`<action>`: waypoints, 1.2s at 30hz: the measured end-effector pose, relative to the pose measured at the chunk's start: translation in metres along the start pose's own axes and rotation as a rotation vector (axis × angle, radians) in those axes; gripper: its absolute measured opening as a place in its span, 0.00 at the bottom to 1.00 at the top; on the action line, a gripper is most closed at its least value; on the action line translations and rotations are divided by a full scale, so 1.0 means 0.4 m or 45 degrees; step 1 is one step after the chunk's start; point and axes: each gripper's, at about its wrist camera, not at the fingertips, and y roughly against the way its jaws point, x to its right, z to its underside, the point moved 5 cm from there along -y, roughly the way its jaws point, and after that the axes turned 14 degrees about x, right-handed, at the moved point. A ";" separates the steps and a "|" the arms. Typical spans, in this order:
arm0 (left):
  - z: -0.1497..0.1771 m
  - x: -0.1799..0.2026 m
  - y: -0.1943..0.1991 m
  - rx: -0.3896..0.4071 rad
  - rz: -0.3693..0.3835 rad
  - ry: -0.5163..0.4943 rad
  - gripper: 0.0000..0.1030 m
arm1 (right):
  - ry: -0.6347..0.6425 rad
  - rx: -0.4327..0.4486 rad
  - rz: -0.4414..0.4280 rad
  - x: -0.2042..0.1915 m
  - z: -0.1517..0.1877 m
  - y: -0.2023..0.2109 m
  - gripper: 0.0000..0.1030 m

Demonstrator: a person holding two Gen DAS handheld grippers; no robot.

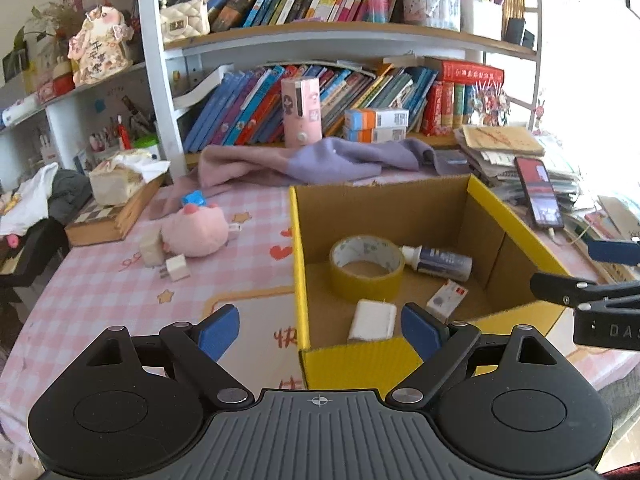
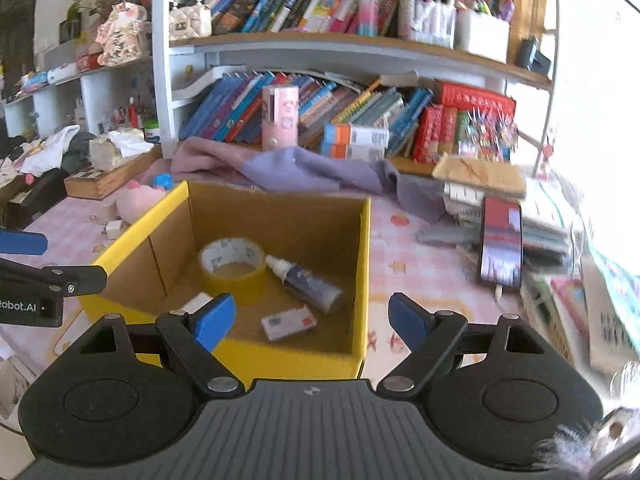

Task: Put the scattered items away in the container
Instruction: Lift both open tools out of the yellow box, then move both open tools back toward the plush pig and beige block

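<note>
Scene: a cluttered desk with a pink checked cloth (image 1: 100,284), below shelves crammed with books.
Box: the yellow-edged cardboard box (image 1: 298,264) stands open on the desk, near its middle.
In the box: a tape roll (image 1: 366,266), a small bottle (image 1: 438,262) lying on its side, a white block (image 1: 372,320) and a little carton (image 1: 446,298).
Still out: a pink plush (image 1: 196,230) on the cloth left of the box, with a white plug (image 1: 177,268) and a pale block (image 1: 151,249) just beside it.
Left gripper: the left gripper (image 1: 320,330) hovers at the box's near-left corner, blue fingers spread wide, nothing between them.
Right gripper: the right gripper (image 2: 310,322) hangs over the box's near wall, jaws apart and empty.
Plush, handling: likely light and soft, so it should squash under the pads; a hold across the round body looks surest.
Plug, handling: probably hard, smooth and light; its flat sides suit the pads, while the metal prongs at its end would likely slip.
Pale block, handling: small and seemingly rigid; it touches the plush, so a grip from the clear side looks cleaner.
Progress: four pieces boxed, at least three left on the cloth, by this view.
</note>
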 end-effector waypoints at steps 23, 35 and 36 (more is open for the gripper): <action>0.145 -0.198 0.174 -0.098 0.182 0.011 0.88 | -0.079 -0.157 0.141 -0.273 0.085 0.141 0.81; 0.207 -0.320 0.256 -0.109 0.209 0.021 0.88 | -0.045 -0.182 0.126 -0.447 0.126 0.221 0.81; 0.209 -0.327 0.261 -0.109 0.210 0.019 0.88 | -0.049 -0.185 0.126 -0.456 0.128 0.224 0.81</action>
